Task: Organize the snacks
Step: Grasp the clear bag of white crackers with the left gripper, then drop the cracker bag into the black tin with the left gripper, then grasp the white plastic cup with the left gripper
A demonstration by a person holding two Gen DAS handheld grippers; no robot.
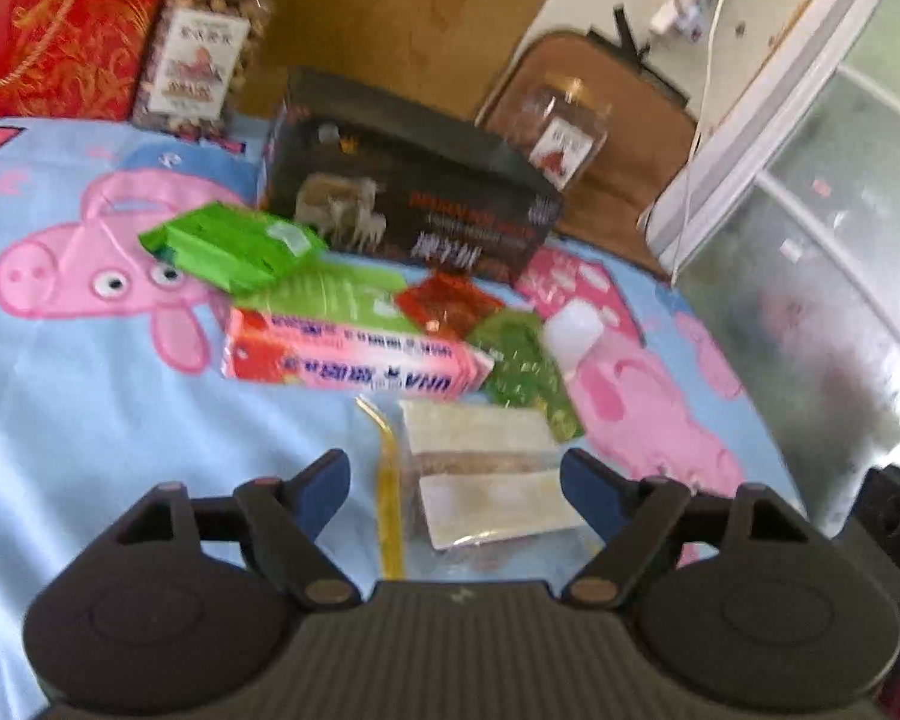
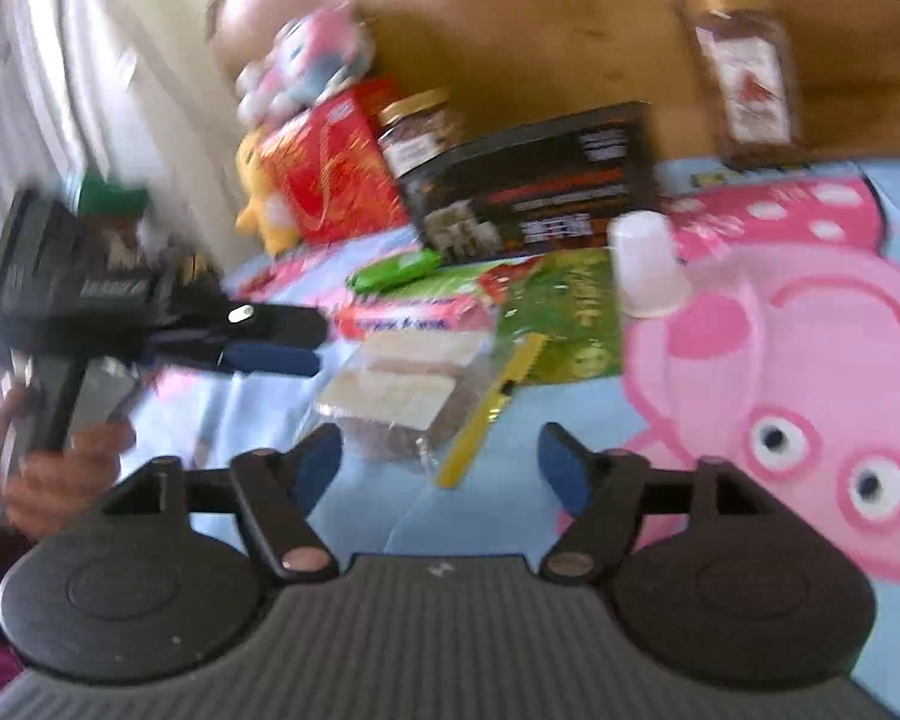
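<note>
Snacks lie in a loose pile on a Peppa Pig tablecloth (image 1: 78, 372). A clear packet of sandwich cake (image 1: 486, 474) with a yellow seal lies between the open fingers of my left gripper (image 1: 455, 483). Beyond it are a pink box (image 1: 354, 360), a green packet (image 1: 234, 246), a red sachet (image 1: 447, 303) and a green-gold packet (image 1: 525, 369). My right gripper (image 2: 441, 465) is open and empty, just short of the same cake packet (image 2: 390, 390). The left gripper (image 2: 270, 342) shows at the left of the right wrist view.
A black box (image 1: 408, 204) stands behind the pile. A nut jar (image 1: 204, 54) and a red gift bag (image 1: 54, 24) stand at the back left, another jar (image 1: 567, 135) on a chair behind. A white cup (image 1: 573, 330) stands right of the pile.
</note>
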